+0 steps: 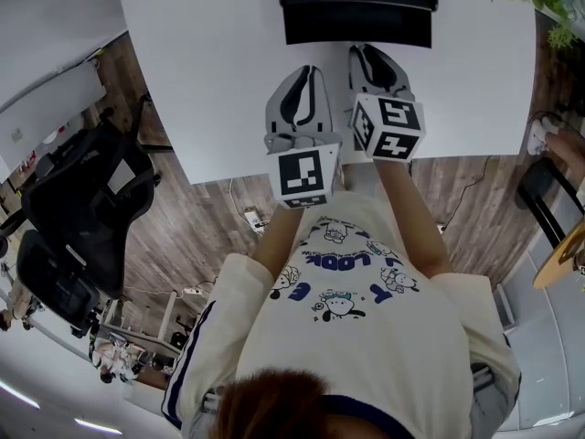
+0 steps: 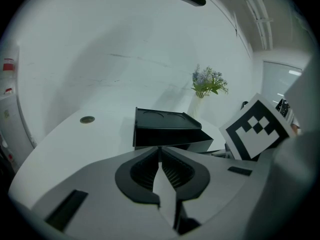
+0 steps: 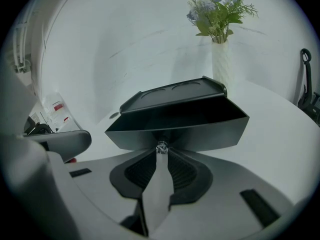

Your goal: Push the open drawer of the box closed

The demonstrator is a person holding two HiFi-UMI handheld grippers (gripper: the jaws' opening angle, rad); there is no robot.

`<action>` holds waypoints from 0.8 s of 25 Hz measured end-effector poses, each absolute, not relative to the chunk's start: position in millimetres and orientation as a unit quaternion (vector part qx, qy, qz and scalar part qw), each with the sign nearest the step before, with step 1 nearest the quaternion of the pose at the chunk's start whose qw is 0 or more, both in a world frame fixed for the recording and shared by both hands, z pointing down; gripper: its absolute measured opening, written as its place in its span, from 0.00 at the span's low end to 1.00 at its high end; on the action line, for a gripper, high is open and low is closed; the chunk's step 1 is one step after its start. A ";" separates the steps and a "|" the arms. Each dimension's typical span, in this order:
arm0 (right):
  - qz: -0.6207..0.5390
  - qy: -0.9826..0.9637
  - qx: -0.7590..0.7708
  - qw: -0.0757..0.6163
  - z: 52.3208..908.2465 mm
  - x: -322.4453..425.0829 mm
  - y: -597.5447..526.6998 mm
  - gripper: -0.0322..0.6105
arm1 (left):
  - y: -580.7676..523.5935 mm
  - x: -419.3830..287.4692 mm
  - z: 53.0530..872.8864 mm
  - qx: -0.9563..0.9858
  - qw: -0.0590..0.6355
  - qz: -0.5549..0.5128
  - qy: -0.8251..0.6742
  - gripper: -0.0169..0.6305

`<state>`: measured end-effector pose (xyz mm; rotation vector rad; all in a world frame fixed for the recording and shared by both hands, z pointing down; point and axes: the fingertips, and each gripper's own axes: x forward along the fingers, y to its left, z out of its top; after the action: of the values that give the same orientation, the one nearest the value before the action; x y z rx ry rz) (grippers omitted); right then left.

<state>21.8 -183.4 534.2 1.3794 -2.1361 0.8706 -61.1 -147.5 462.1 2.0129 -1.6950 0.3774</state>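
Black box is standing on the white bench, its drawer hanging open toward the right gripper, whose jaws are nearly together and pinching the small shiny knob on the drawer's front. The left gripper is hovering short of the box, its jaws closed on nothing. Box and drawer are showing smooth matt black surfaces, the lid bearing two shallow round recesses; the person's shirt is displaying the print "LOOK"
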 end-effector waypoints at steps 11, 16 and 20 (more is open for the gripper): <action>0.313 -0.776 0.500 0.225 534.5 20.3 -206.9 0.18 | -164.0 -65.9 461.4 0.735 0.240 0.136 -0.619 0.07; 0.312 -0.777 0.499 0.222 534.8 16.4 -218.1 0.18 | -169.7 -67.5 462.7 0.736 0.241 0.137 -0.618 0.07; 0.310 -0.777 0.502 0.221 534.9 16.1 -226.0 0.18 | -174.1 -68.9 463.7 0.735 0.242 0.136 -0.618 0.07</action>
<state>16.1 -226.0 534.9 1.3869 -2.1481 0.8575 -68.9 -174.1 463.7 2.0099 -1.6900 0.3712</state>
